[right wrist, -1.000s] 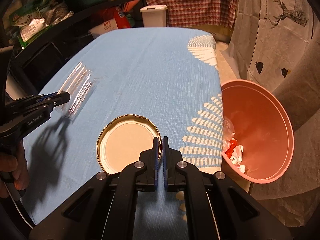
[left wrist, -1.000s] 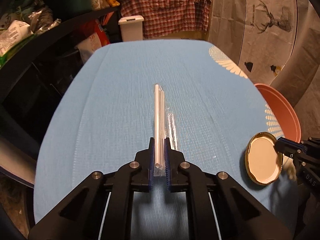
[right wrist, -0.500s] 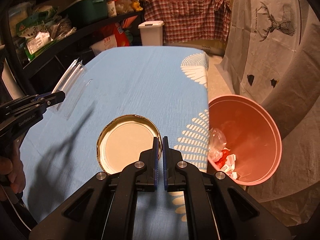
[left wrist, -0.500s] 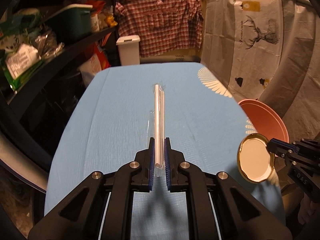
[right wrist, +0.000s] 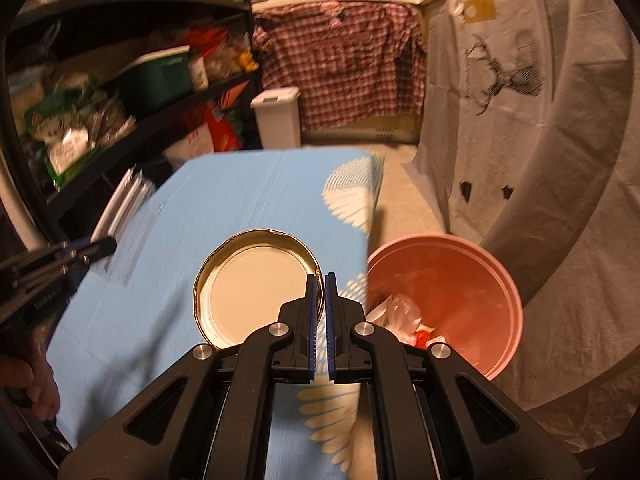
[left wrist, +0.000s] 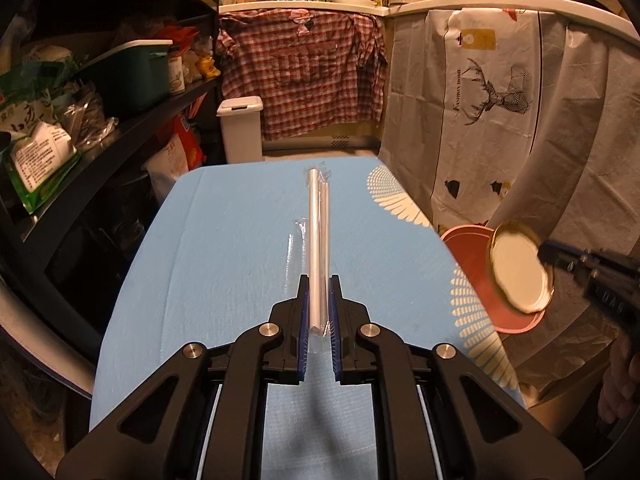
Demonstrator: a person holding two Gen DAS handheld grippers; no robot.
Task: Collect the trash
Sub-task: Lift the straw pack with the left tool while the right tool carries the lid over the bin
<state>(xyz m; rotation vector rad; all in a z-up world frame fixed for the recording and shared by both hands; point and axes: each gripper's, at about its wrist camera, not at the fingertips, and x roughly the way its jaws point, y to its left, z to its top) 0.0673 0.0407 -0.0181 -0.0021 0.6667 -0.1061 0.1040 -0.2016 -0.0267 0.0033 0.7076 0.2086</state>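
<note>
A blue cloth (left wrist: 224,264) with a white fan print (left wrist: 394,198) at two o'clock covers the table; nothing visibly rests on it.

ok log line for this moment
left gripper: shut on wrapped straws | right gripper: shut on jar lid | pink bin: holds trash

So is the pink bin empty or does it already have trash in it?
Not empty. The right wrist view looks into the pink bin and shows crumpled clear plastic plus red and white scraps at the bottom.
</note>
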